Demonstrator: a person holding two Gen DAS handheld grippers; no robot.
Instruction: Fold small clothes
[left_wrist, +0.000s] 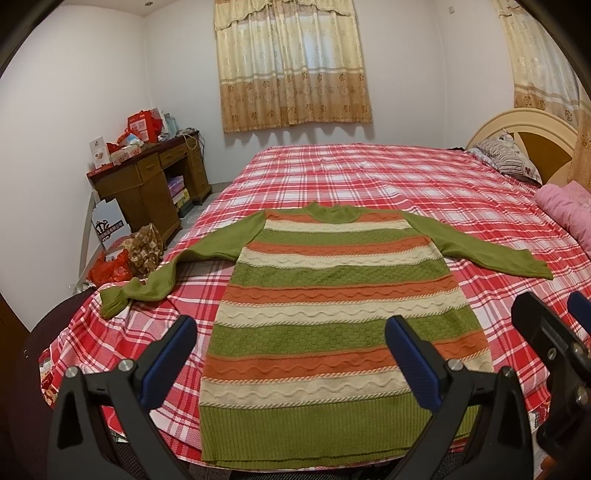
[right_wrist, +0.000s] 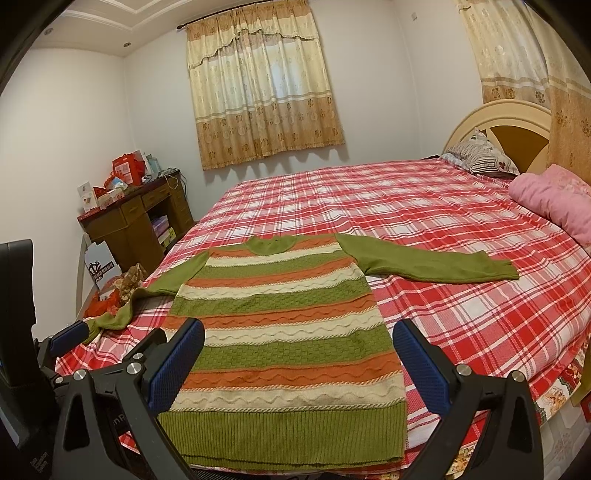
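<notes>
A small knit sweater (left_wrist: 332, 295) with green, orange and cream stripes lies flat, front up, on the red plaid bed (left_wrist: 369, 173); its hem is at the near edge. Both green sleeves are spread out; the left sleeve (left_wrist: 159, 280) droops toward the bed's left edge, the right sleeve (left_wrist: 491, 251) lies straight. My left gripper (left_wrist: 291, 339) is open and empty above the hem. The sweater also shows in the right wrist view (right_wrist: 280, 332). My right gripper (right_wrist: 299, 347) is open and empty above the hem; it also shows in the left wrist view (left_wrist: 554, 314) at the right.
A wooden desk (left_wrist: 147, 181) with boxes and bags stands at the left wall, with bags (left_wrist: 129, 254) on the floor by it. A pink quilt (right_wrist: 554, 199) and a striped pillow (right_wrist: 476, 151) lie by the headboard at the right. Curtains (left_wrist: 291, 62) hang behind.
</notes>
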